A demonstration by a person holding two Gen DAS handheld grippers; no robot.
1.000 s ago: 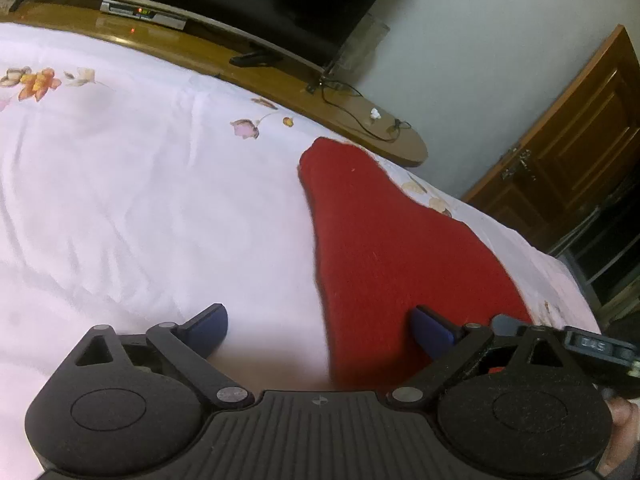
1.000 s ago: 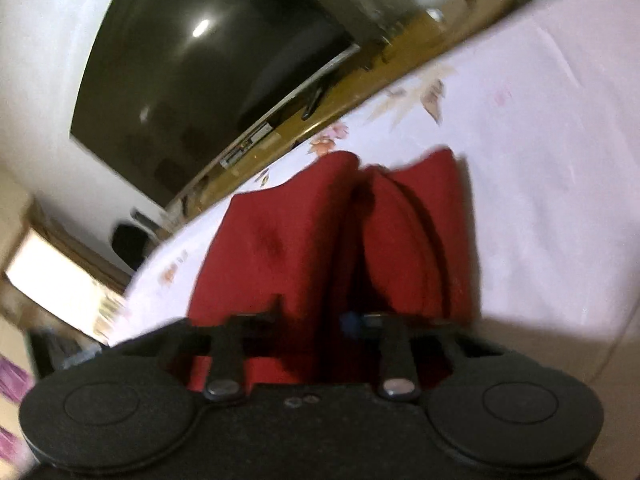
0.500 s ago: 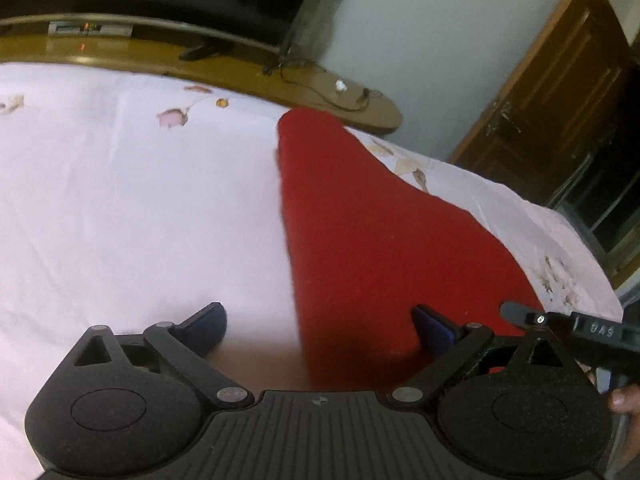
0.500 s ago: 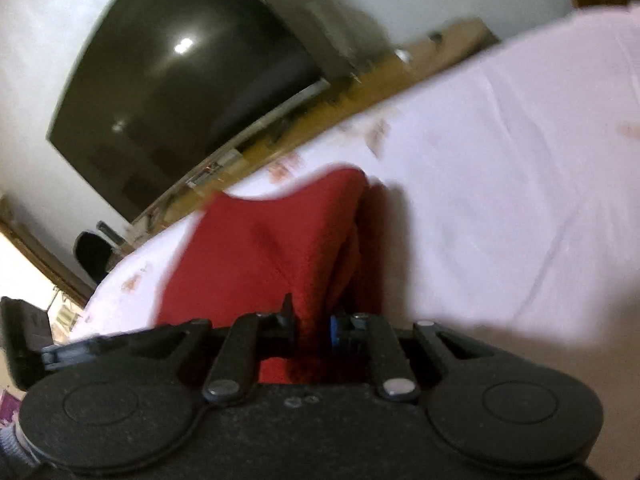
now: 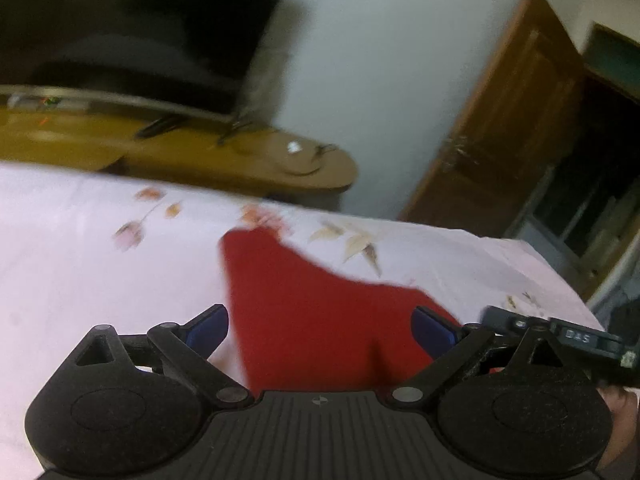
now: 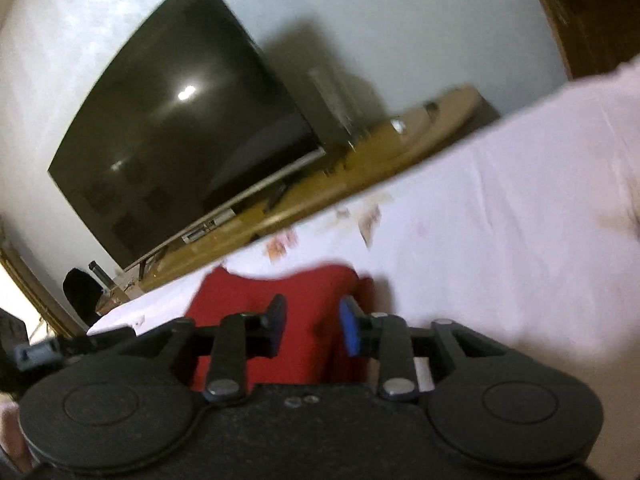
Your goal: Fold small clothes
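Note:
A small red garment [image 5: 320,320] lies on the pale pink bed sheet [image 5: 80,280], folded over on itself. My left gripper [image 5: 320,326] is wide open, its blue pads either side of the garment's near edge, holding nothing. In the right wrist view the garment [image 6: 256,300] lies just ahead of my right gripper [image 6: 312,326], whose jaws stand apart with a clear gap and nothing between them. The right gripper's body also shows at the right edge of the left wrist view [image 5: 560,336].
A wooden TV bench [image 5: 200,152] with a large dark television [image 6: 180,140] runs along the far side of the bed. A brown wooden door [image 5: 500,140] stands at the right. The sheet has a floral print [image 5: 352,244].
My right gripper has let go of the red garment and its jaws have opened. Both cameras have tilted up and pulled back, so the garment looks smaller and lower in view.

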